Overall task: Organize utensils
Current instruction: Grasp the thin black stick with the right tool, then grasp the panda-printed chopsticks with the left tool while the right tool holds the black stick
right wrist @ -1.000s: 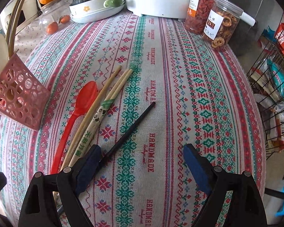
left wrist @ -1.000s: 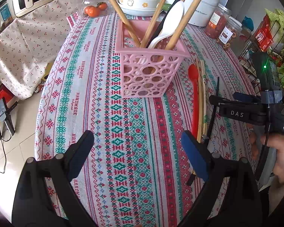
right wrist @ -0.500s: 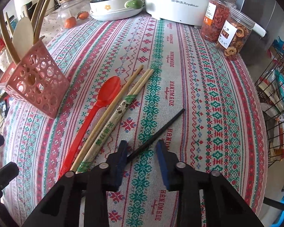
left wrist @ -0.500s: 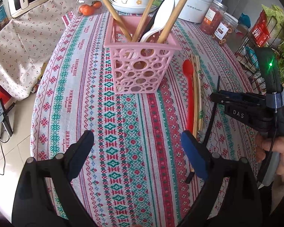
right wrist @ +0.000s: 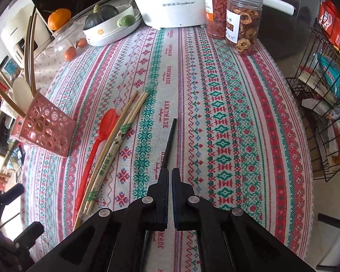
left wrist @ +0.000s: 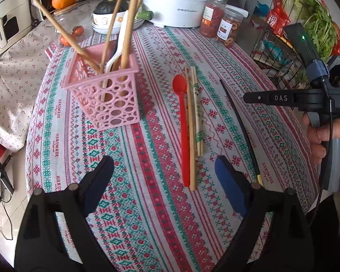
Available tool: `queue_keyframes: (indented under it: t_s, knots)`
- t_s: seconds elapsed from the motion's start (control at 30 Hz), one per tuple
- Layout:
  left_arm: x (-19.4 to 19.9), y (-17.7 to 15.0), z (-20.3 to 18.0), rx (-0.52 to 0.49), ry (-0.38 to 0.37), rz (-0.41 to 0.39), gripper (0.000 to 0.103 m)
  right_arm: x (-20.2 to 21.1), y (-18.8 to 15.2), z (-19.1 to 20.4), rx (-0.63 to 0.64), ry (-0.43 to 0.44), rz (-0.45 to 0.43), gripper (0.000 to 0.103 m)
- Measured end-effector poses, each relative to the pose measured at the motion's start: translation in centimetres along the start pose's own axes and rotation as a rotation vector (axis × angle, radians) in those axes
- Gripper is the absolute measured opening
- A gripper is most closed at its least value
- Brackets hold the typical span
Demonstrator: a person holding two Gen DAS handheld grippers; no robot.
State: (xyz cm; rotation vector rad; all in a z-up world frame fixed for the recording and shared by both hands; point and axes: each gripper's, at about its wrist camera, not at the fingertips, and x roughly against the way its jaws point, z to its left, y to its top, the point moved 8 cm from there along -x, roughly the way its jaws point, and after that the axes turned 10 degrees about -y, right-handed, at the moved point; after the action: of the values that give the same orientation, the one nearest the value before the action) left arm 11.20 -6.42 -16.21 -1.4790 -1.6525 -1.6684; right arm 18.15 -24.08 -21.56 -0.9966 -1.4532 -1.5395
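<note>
Bare tablecloth (right wrist: 226, 122) right of black chopstick (right wrist: 168, 142)

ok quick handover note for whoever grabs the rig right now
Right tool: shut on the black chopstick, which points out ahead over the cloth.
Left tool: open, empty, above the table.
Pink basket: already holds wooden chopsticks and a white spoon.
Left to do: black chopstick into the basket, then the red spoon, loose wooden chopstick and wrapped pair lying together.
</note>
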Motion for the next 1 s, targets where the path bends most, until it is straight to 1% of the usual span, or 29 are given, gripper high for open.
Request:
queue_keyframes:
  t_s: [0.07,0.1,0.13,0.17,0.2,0.23,0.27,0.3,0.37,0.43,0.5,0.57,0.63,0.7,0.73,0.77,0.8,0.83,1.0]
  knots:
    - [-0.6,0.5,-0.8,-0.024,-0.008,0.007,0.071,0.1,0.1,-0.5,-0.033,0.046,0.008,0.005]
    - [-1.0,0.8,-1.1,-0.031,-0.013,0.012,0.066,-0.1,0.1,-0.7,-0.044,0.071,0.018,0.005]
    - [-1.4,1.2,-1.4,-0.036,-0.015,0.017,0.056,-0.3,0.3,-0.9,-0.049,0.084,0.028,0.005]
    - [-1.7,1.5,-1.5,-0.039,-0.012,0.02,0.05,-0.5,0.3,-1.1,-0.051,0.083,0.034,0.009]
    - [-2.0,1.7,-1.6,-0.041,-0.005,0.021,0.048,-0.7,0.1,-1.0,-0.046,0.078,0.04,0.011]
    - [-2.2,1.9,-1.7,-0.041,0.003,0.019,0.046,-1.0,0.2,-0.8,-0.036,0.079,0.047,0.02]
    - [-2.4,2.0,-1.7,-0.04,0.007,0.017,0.046,-1.4,0.1,-0.7,-0.028,0.083,0.053,0.028]
    - [-2.5,1.9,-1.8,-0.042,0.011,0.017,0.046,-1.6,0.2,-0.5,-0.023,0.089,0.054,0.031]
    - [-2.8,1.6,-1.8,-0.052,0.028,0.02,0.043,-1.9,0.4,0.2,0.0,0.102,0.048,0.043]
    - [-3.1,1.3,-1.6,-0.058,0.042,0.028,0.04,-2.3,0.5,0.9,0.04,0.092,0.039,0.05]
    - [-3.4,1.1,-1.3,-0.053,0.047,0.035,0.038,-2.5,0.6,1.7,0.095,0.056,0.011,0.053]
    - [-3.5,0.9,-1.0,-0.046,0.056,0.037,0.038,-2.8,0.4,2.6,0.167,0.016,0.002,0.063]
    - [-3.7,0.7,-0.7,-0.04,0.062,0.041,0.038,-3.0,0.0,3.3,0.236,-0.039,-0.006,0.067]
    - [-3.7,0.3,-0.5,-0.037,0.068,0.045,0.038,-3.2,-0.4,3.7,0.276,-0.071,-0.012,0.072]
    - [-3.7,0.3,-0.4,-0.036,0.07,0.045,0.038,-3.2,-0.6,3.9,0.292,-0.077,-0.015,0.077]
    - [-3.7,0.2,-0.3,-0.036,0.072,0.044,0.038,-3.4,-0.7,4.0,0.306,-0.075,-0.016,0.085]
    - [-3.6,0.2,-0.3,-0.035,0.072,0.041,0.038,-3.5,-0.8,4.0,0.313,-0.076,-0.018,0.089]
    - [-3.6,0.3,-0.4,-0.035,0.073,0.037,0.038,-3.5,-0.9,4.0,0.316,-0.076,-0.027,0.092]
    - [-2.8,0.3,-0.3,-0.03,0.075,0.021,0.036,-3.5,-0.8,3.6,0.326,-0.074,-0.035,0.09]
